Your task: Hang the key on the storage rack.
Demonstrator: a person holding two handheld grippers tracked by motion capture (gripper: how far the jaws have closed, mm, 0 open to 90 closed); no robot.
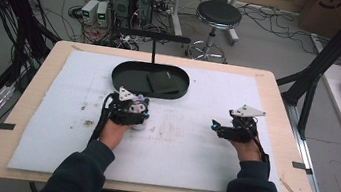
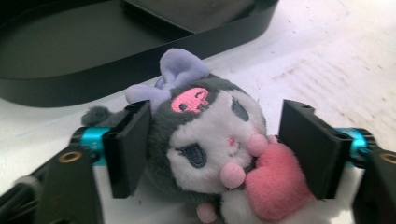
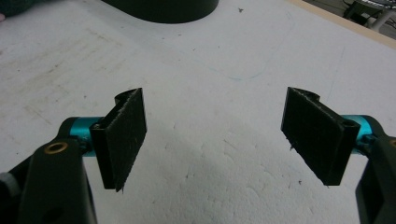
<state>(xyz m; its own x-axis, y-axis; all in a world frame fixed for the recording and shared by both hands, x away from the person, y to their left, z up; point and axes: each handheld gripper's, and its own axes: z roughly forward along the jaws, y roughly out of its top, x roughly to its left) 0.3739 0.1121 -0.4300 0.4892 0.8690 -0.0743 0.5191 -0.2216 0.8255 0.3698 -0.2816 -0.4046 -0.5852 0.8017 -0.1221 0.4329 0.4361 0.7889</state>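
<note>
The left gripper (image 2: 212,149) is squeezing the plush (image 2: 210,144) between its jaws; an off-centre grip risks it slipping.

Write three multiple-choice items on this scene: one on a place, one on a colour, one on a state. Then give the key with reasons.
1. Where is the plush toy?
A. in the black tray
B. between the left tool's jaws, on the white mat
C. under the right tool

2. What colour is the toy's heart?
A. pink
B. green
C. yellow

3. How does the right tool stand?
A. shut on the toy
B. shut on a cloth
C. open, nothing between its jaws

Key: B, the left tool brackets it beside the black tray; A, the heart is plainly pink; C, bare white mat shows between the jaws.
</note>
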